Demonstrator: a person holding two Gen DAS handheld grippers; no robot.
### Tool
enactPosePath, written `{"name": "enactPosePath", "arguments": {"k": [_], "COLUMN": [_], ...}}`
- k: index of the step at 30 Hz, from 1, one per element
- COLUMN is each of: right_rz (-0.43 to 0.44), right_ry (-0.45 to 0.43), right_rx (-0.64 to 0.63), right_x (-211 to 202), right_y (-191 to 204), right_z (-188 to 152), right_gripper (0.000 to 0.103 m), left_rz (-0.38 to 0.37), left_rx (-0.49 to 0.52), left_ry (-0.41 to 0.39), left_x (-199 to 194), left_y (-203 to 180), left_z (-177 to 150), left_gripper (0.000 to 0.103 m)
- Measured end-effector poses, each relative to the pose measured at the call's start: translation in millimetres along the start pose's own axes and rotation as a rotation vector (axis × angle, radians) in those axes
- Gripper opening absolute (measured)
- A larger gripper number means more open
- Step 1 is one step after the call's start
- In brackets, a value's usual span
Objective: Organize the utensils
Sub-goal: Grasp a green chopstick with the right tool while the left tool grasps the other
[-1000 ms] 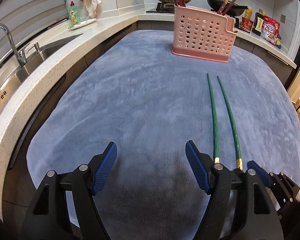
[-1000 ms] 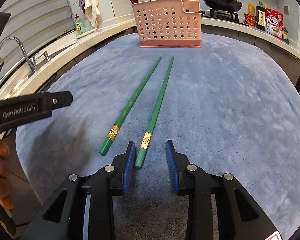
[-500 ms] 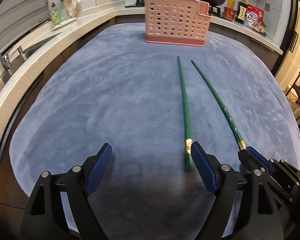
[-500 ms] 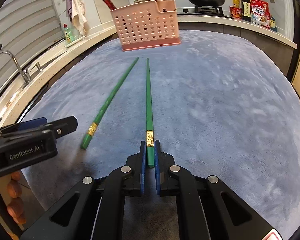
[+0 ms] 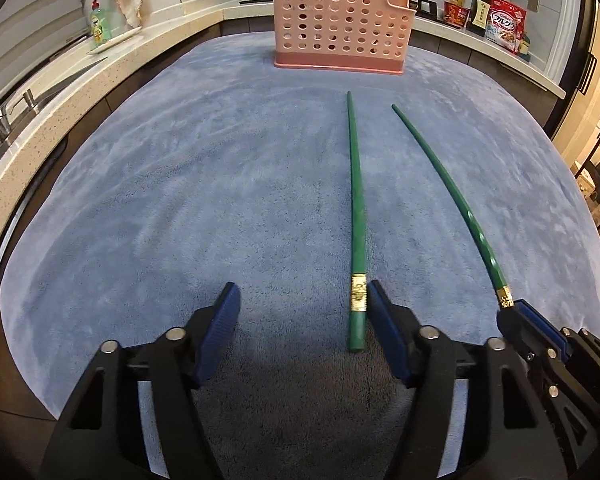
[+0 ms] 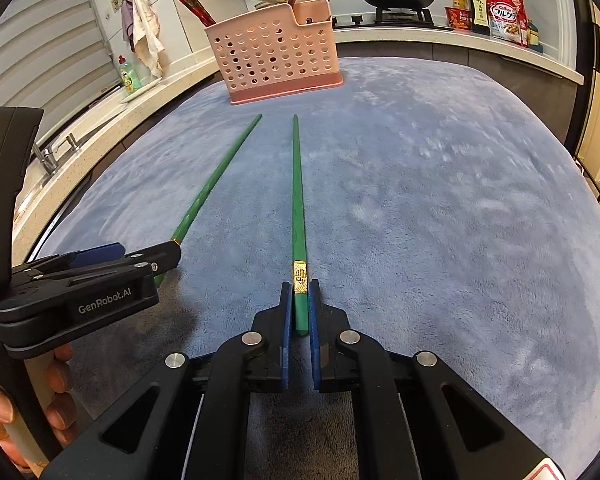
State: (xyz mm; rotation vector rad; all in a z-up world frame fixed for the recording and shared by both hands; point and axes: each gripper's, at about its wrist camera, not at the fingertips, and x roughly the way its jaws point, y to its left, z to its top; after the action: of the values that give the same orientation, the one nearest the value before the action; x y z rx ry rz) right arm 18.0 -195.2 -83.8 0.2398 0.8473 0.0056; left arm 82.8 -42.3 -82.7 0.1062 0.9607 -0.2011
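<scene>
The two green chopsticks lie on the blue fleece cloth (image 5: pixel 180 200) over the bench. The right tool (image 6: pixel 299 300) is clamped on the thick end of one chopstick (image 6: pixel 298 200). The other chopstick (image 5: pixel 356 216) lies between the wide-open fingers of the left tool (image 5: pixel 302 308), beside its right finger. The perforated pink basket (image 5: pixel 340 28) stands beyond their thin tips.

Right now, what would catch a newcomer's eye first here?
Two green chopsticks on the blue mat: the right gripper is shut on one chopstick, and the other chopstick lies between the open left gripper's fingers. Beyond them stands a pink holder with red chopsticks inside.
</scene>
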Motion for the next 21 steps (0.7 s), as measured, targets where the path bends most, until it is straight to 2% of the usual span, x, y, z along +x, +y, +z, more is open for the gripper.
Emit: {"name": "enactPosePath", "arguments": {"k": [2, 7, 15, 21], "right_rz": [0.0, -0.001, 0.001, 0.008], "right_ry": [0.0, 0.001, -0.003, -0.039], "right_rx": [0.0, -0.001, 0.002, 0.009], "right_x": [0, 0, -4, -20], "right_y": [0, 0, -1, -2], "right_z": [0, 0, 1, 10], "right_gripper": [0.007, 0.007, 0.007, 0.007], "left_rz": [-0.003, -0.02, -0.041, -0.047], "left_rx": [0.008, 0.022, 0.024, 0.021], "left_ry": [0.0, 0.006, 0.025, 0.021], "left_x": [-1, -2, -6, -16], "left_y": [-1, -2, -3, -3], "left_z": [0, 1, 1, 2], "left_gripper": [0.039, 0.013, 0.008, 0.008]}}
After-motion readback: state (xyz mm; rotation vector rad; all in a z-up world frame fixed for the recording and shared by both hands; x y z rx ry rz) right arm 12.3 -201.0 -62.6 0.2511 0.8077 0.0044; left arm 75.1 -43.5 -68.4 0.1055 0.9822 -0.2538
